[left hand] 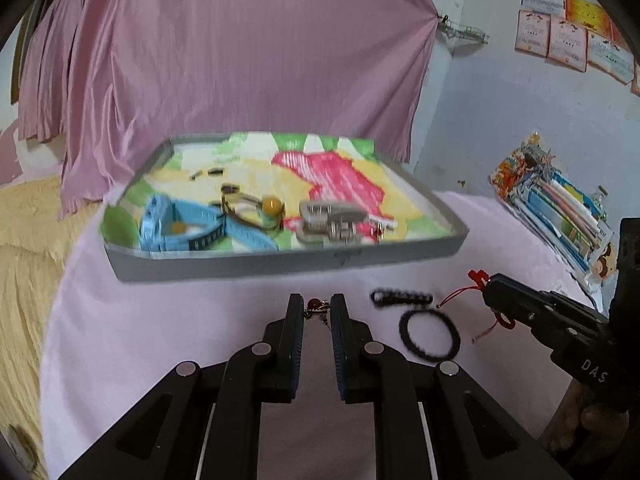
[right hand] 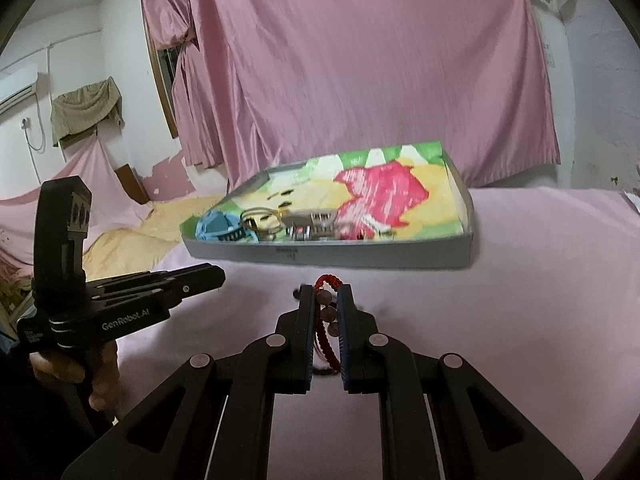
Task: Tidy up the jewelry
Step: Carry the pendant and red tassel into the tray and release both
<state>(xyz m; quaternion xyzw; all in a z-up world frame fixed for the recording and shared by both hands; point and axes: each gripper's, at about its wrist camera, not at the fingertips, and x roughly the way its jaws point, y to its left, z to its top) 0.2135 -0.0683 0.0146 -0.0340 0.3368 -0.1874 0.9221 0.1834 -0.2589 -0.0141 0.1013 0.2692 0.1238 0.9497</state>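
Note:
A grey tray (left hand: 280,260) with a colourful liner holds a blue strap, a gold bangle and a metal watch band (left hand: 328,220). The tray also shows in the right wrist view (right hand: 328,254). My left gripper (left hand: 317,310) is shut on a small red-bead charm (left hand: 314,306) just in front of the tray. My right gripper (right hand: 326,300) is shut on a red cord bracelet with brown beads (right hand: 326,308), and it shows at the right of the left wrist view (left hand: 490,284). Two black bracelets (left hand: 430,338) lie on the pink cloth between the grippers.
The pink cloth (left hand: 160,340) covers the table. A stack of books and papers (left hand: 560,208) leans at the right wall. A pink curtain (left hand: 240,60) hangs behind the tray. Yellow bedding (left hand: 24,240) lies to the left.

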